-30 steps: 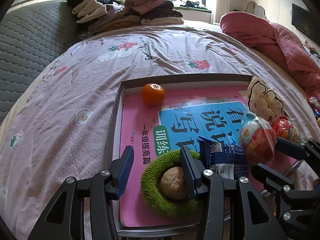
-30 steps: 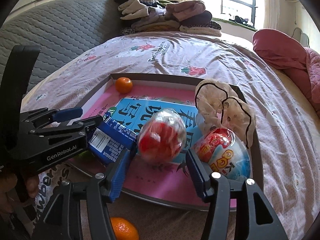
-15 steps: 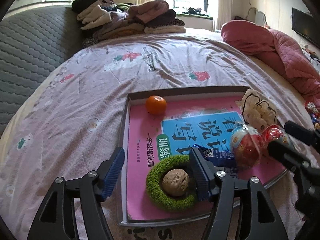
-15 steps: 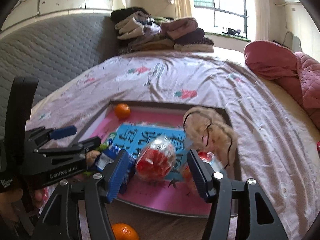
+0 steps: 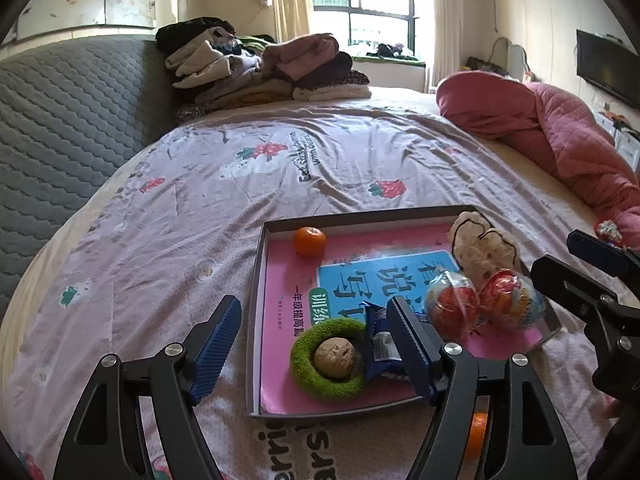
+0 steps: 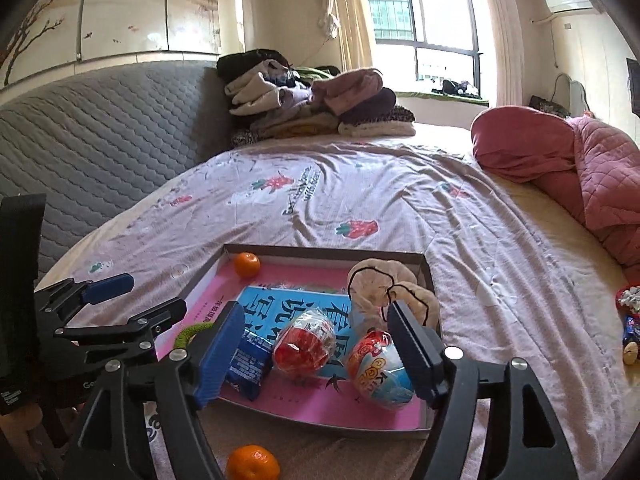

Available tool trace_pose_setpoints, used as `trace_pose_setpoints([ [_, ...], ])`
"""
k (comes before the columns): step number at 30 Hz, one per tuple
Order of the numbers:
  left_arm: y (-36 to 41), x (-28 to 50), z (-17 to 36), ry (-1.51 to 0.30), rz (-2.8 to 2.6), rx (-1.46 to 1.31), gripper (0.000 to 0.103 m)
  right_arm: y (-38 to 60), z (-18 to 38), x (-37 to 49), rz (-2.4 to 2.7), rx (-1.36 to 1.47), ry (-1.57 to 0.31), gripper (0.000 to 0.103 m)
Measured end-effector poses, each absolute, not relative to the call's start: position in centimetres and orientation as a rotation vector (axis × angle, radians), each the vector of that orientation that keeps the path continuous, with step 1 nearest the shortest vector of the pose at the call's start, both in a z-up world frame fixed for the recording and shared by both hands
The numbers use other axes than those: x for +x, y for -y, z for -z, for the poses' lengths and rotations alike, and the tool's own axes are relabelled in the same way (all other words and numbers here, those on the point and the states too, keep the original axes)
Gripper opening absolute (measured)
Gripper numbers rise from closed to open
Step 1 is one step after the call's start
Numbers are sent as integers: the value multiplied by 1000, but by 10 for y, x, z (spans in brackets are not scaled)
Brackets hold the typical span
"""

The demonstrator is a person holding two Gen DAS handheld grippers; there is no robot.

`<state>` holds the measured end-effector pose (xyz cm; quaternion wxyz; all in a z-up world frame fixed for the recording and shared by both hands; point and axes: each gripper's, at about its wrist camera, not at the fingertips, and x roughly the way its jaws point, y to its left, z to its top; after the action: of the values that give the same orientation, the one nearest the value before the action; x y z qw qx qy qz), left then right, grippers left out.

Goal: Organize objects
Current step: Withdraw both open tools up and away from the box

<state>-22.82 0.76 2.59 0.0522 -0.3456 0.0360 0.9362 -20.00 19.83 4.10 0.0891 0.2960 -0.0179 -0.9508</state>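
A shallow grey tray lies on the bed with a pink and blue book as its floor. In it are an orange, a green ring around a walnut, a blue packet, two foil toy eggs and a beige plush. My left gripper hovers above the tray's near left corner, its jaws opening with nothing pressed between them. My right gripper hangs over the eggs and the packet, jaws also opening, gripping nothing. A second orange lies on the bedsheet in front of the tray.
A pile of folded clothes sits at the far end of the bed against a grey quilted headboard. A pink quilt is bunched along the right side. Small toys lie at the bed's right edge.
Both grippers have risen and drawn back from the tray while their jaws widened. The eggs, packet and ring stay lying in the tray.
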Motion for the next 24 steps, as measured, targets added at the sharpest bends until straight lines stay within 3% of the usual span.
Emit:
trace_pose_setpoints([
  [24, 1, -147, -35, -29, -2922, -961, 78, -205, -37, -134, 2912, 860, 62, 74],
])
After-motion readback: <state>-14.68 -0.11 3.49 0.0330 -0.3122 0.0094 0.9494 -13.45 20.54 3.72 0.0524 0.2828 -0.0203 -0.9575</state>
